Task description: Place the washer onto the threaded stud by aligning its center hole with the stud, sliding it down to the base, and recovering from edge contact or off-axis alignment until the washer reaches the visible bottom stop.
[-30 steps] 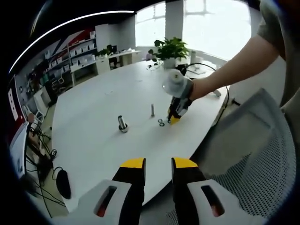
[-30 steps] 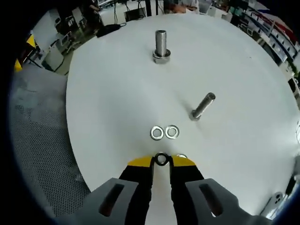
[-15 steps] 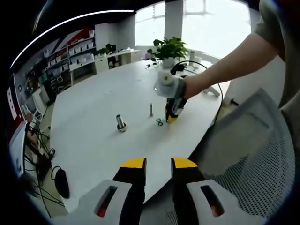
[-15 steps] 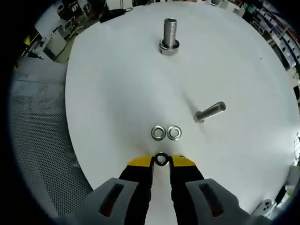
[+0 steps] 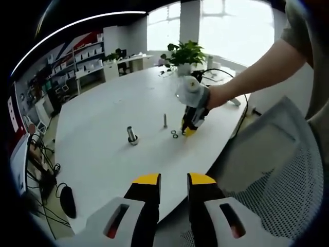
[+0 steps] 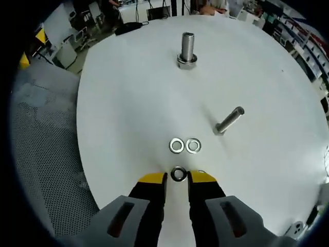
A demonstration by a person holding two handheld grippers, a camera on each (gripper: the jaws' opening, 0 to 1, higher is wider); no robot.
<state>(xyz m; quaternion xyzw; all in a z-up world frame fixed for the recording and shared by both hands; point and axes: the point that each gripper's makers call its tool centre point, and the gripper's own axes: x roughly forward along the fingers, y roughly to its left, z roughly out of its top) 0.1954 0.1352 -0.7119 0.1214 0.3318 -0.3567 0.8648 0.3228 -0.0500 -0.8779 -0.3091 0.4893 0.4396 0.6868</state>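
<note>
While the white bench [image 6: 128, 92] carries 2 studs, the thin stud [image 6: 229, 120] leans ahead-right of the right gripper [image 6: 178, 177], fingers clamped on the washer [image 6: 178, 174]; left gripper [image 5: 173, 181] fingers slightly apart, far off.

washer [image 6: 178, 174]: steel ring, flat on table | threaded stud [image 6: 229, 120]: upright, well apart
</note>
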